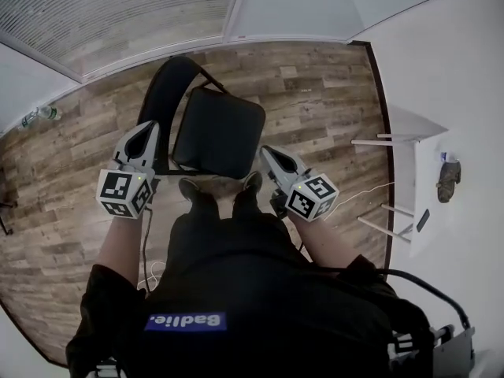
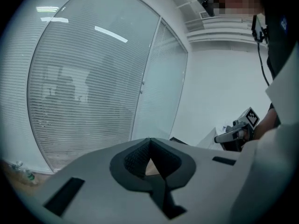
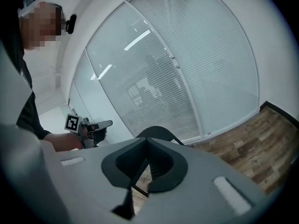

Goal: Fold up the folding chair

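Chair (image 1: 216, 132) unfolded; both hand-held grippers clenched, empty.
Head view: chair on floor (image 1: 315, 93), seat between left hand-held gripper (image 1: 144, 136) and right hand-held gripper (image 1: 270, 156). Right gripper view shows only its backrest (image 3: 156, 130).

You stand in what looks like an office or meeting room. Tall glass partitions (image 2: 93, 78) with closed horizontal blinds (image 1: 118, 14) shut off 1 side, and long strip lights (image 2: 111, 34) mirror in the glass. The floor (image 1: 315, 93) is wood-look planking and the walls (image 1: 441, 53) are plain white. A white tabletop (image 1: 425, 152) on thin legs stands against the wall at your right, with a few small items on it.
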`<action>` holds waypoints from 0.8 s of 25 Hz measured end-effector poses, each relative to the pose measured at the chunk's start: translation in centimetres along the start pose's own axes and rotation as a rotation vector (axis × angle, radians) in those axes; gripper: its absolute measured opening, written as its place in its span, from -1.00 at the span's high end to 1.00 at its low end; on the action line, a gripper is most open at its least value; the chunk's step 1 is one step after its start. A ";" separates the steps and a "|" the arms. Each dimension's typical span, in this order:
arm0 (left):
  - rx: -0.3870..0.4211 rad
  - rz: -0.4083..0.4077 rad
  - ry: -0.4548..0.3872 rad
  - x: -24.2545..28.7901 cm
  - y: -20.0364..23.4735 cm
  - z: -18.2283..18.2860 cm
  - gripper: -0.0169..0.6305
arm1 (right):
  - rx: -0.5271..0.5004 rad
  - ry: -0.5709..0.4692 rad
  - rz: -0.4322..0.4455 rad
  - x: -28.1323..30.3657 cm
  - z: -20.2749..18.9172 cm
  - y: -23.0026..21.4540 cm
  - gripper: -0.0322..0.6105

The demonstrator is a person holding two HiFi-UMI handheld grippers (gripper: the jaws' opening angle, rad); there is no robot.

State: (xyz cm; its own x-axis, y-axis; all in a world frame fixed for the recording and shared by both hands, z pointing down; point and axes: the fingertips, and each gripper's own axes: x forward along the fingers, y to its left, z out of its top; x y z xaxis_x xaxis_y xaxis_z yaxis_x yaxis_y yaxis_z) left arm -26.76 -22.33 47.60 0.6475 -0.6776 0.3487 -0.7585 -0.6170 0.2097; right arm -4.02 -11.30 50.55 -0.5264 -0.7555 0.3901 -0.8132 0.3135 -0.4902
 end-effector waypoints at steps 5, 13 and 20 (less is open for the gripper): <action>0.009 0.058 0.102 1.3 4.7 -3.4 0.94 | 0.047 0.029 -0.097 1.6 -3.0 -4.2 0.89; -0.093 0.129 0.331 3.1 11.5 -9.6 0.91 | 0.079 0.165 -0.194 4.8 -11.6 -12.4 0.88; -0.077 0.113 0.494 6.0 11.9 -12.8 0.67 | 0.222 0.244 -0.215 5.2 -18.2 -20.3 0.72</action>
State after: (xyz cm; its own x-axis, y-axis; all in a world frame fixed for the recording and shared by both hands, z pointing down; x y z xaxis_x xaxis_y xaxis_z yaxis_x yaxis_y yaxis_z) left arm -32.80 -28.62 63.91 0.4636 -0.4564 0.7594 -0.8368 -0.5072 0.2061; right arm 5.22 -11.16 76.67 -0.4155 -0.6229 0.6628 -0.8519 0.0112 -0.5236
